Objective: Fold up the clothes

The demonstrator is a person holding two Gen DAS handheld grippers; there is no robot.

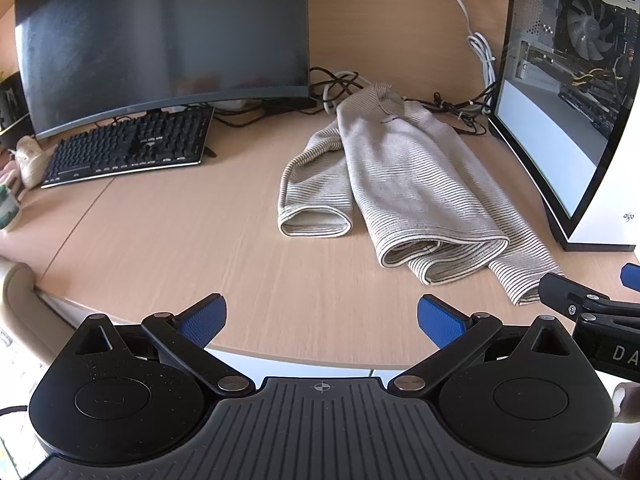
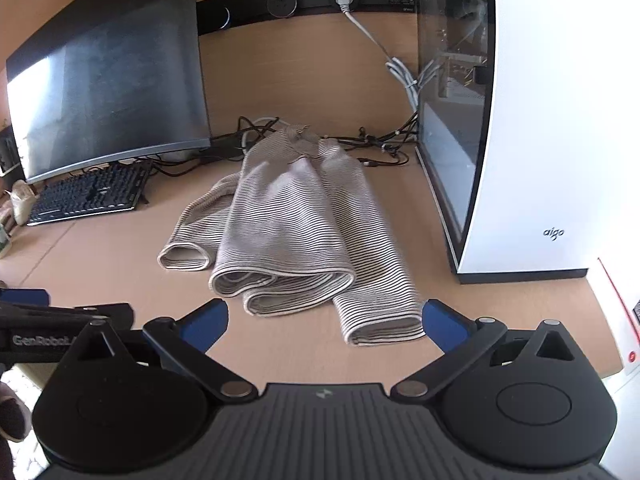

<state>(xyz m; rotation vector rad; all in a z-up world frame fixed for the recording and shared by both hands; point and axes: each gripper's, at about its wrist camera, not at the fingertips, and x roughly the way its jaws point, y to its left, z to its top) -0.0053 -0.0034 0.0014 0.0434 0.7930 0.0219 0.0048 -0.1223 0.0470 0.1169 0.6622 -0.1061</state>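
Observation:
A beige striped knit garment (image 1: pixel 400 184) lies crumpled on the wooden desk (image 1: pixel 200 248), collar toward the back, sleeves and hem toward me. The same garment (image 2: pixel 296 232) fills the middle of the right wrist view. My left gripper (image 1: pixel 320 322) is open near the desk's front edge, left of the garment's hem, holding nothing. My right gripper (image 2: pixel 325 322) is open too, its blue pads (image 2: pixel 442 326) just short of a sleeve cuff (image 2: pixel 384 330) without touching it. The right gripper's fingers (image 1: pixel 576 300) show at the right edge of the left wrist view.
A curved dark monitor (image 1: pixel 160 40) and a black keyboard (image 1: pixel 128 148) stand at the left. A white PC case (image 2: pixel 532 120) with a glass side bounds the right. Tangled cables (image 1: pixel 460 108) run behind the garment. A mug (image 1: pixel 6 208) sits far left.

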